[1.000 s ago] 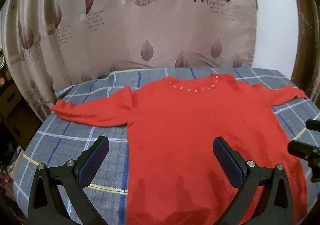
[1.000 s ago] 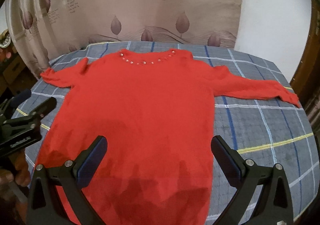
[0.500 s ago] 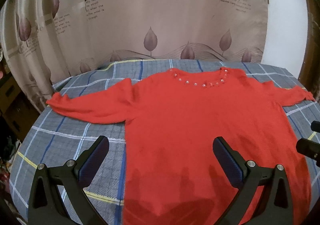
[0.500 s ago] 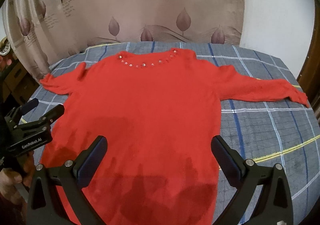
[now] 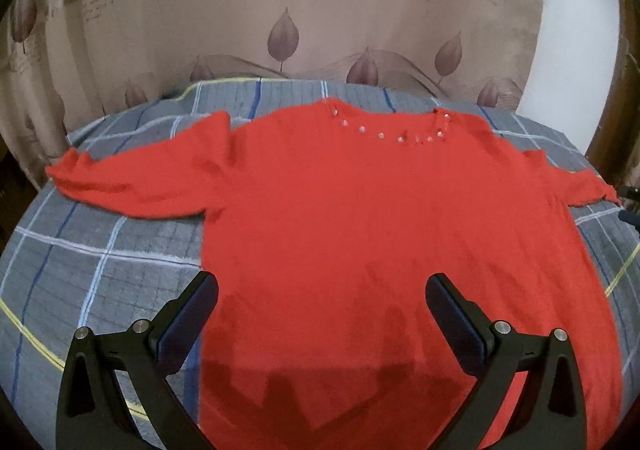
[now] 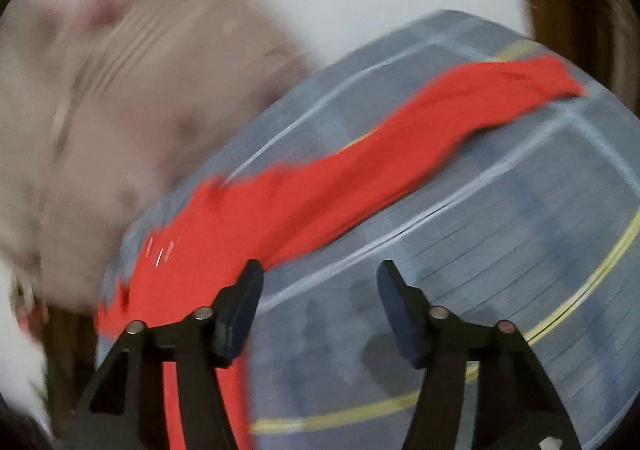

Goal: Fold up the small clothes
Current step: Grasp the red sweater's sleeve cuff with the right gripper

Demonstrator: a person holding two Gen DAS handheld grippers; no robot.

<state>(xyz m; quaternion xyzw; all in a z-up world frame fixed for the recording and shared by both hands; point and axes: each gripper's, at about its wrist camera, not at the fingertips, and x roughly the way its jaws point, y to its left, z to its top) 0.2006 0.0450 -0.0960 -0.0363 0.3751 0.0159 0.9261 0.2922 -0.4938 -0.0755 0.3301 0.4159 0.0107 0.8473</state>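
Observation:
A red long-sleeved sweater [image 5: 360, 217] with small beads at the neckline lies flat, front up, on a grey-blue checked cloth [image 5: 100, 274]. My left gripper [image 5: 322, 294] is open and empty above the sweater's lower body. The right wrist view is blurred by motion and tilted. It shows the sweater's right sleeve [image 6: 440, 137] stretched out across the cloth. My right gripper [image 6: 320, 282] is open and empty above the cloth, just below the sleeve's armpit end.
A beige curtain [image 5: 280, 9] with leaf prints hangs behind the cloth-covered surface. A white wall [image 5: 572, 49] and a brown wooden frame [image 5: 616, 109] stand at the right. The cloth's rounded far edge [image 6: 460, 15] shows in the right wrist view.
My right gripper has swung fast to the right and tilted, from facing the sweater's body to facing its right sleeve. My left gripper has moved forward a little. The sweater has not moved.

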